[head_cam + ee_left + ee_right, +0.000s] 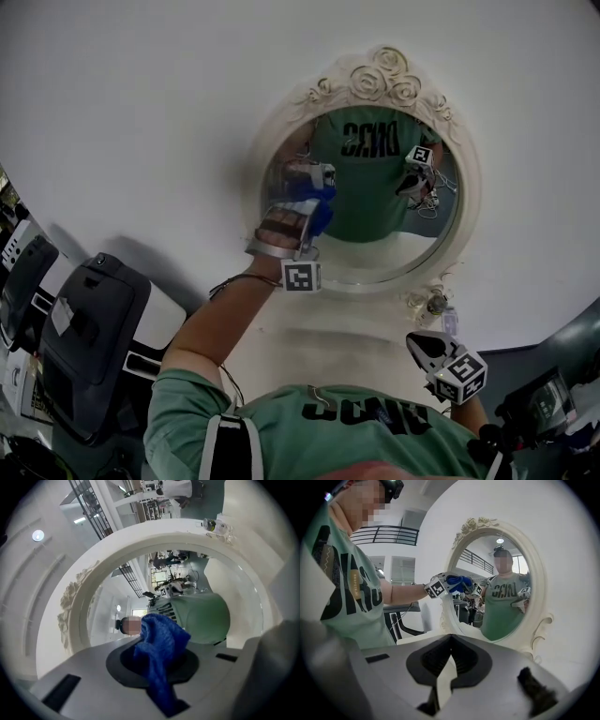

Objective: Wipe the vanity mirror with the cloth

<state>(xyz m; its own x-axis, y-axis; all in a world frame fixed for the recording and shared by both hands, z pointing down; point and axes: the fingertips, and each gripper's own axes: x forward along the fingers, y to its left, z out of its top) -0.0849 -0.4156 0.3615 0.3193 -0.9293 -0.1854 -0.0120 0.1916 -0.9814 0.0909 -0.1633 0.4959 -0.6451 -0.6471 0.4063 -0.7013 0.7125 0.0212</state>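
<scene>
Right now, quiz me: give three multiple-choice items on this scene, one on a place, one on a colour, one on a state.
1. Where is the cloth?
A) on the floor
B) in the left gripper, up at the mirror
C) draped over a chair

2. What colour is the cloth?
A) red
B) white
C) blue

3. What is the state of the right gripper?
A) shut, empty
B) jaws wide apart
C) shut on a bottle

Answers: 1 B, the left gripper view shows it pinched between the jaws before the mirror; 2 C, it shows blue in every view; 3 A, the right gripper view shows the jaws together with nothing between.
</scene>
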